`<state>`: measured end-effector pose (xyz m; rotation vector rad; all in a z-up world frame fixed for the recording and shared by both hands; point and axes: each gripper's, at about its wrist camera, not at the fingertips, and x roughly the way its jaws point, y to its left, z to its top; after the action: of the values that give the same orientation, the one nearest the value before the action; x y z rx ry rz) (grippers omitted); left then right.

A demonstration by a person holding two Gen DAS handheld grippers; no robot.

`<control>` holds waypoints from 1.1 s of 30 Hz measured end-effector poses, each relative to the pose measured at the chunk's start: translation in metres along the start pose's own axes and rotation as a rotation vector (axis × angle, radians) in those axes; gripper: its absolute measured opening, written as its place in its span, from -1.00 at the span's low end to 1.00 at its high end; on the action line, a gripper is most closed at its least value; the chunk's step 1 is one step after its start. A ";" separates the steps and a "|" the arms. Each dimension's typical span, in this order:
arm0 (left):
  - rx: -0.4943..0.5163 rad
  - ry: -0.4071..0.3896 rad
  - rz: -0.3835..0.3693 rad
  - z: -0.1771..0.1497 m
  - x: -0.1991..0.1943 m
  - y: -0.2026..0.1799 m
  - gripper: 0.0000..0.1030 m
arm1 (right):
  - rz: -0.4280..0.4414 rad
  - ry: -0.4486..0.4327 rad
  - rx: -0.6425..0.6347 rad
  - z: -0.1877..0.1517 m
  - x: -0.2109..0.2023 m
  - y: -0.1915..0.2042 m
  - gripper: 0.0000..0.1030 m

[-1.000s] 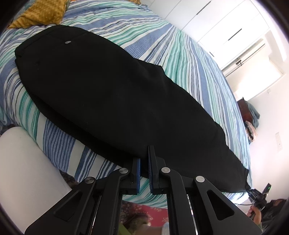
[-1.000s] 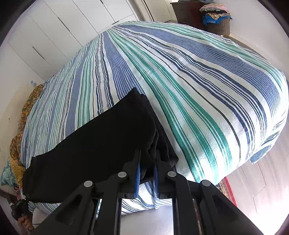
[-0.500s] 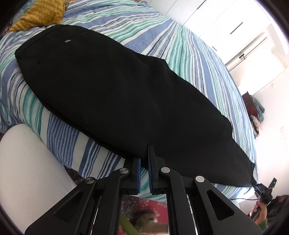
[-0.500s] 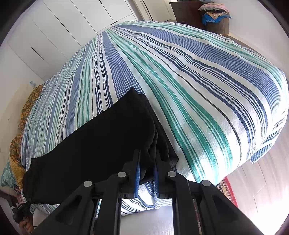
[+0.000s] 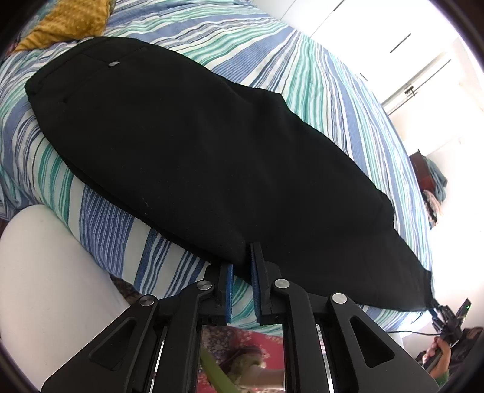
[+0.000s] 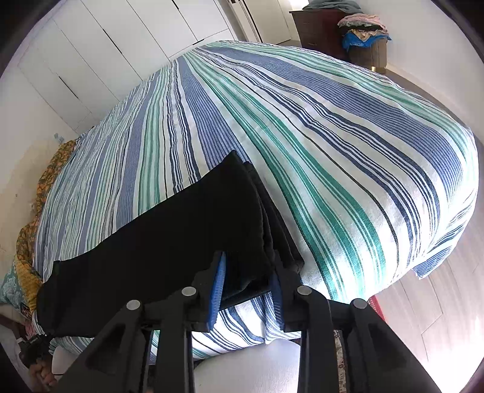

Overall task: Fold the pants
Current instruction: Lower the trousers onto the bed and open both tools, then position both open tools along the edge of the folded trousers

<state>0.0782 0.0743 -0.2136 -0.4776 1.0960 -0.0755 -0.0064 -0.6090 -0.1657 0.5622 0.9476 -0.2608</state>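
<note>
Black pants [image 5: 211,157] lie lengthwise along the near edge of a striped bed, folded leg on leg, waistband and button at the far left. My left gripper [image 5: 242,272] has its jaws slightly parted around the pants' near edge. In the right wrist view the pants' leg hems [image 6: 266,223] lie stacked near the bed edge. My right gripper [image 6: 246,272] is open, its blue pads on either side of the hem corner, not pinching it.
The bed has a blue, green and white striped cover [image 6: 332,151]. A yellow pillow [image 5: 69,24] lies at the head. White wardrobes [image 6: 106,45] line the far wall. A dresser with piled clothes [image 6: 357,33] stands beyond the bed's foot. A white bed base [image 5: 45,272] shows below.
My right gripper has opened and let go of the hem corner. My left gripper's jaws have parted a little, and the pants now lie flatter on the bed.
</note>
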 end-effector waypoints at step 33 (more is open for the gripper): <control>0.234 -0.051 0.306 0.011 -0.029 -0.034 0.43 | 0.242 0.101 -0.020 -0.071 0.064 0.149 0.53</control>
<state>0.0802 0.0557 -0.1715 -0.0988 1.0831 0.0768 0.0473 -0.4441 -0.2005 0.6704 0.9685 -0.0063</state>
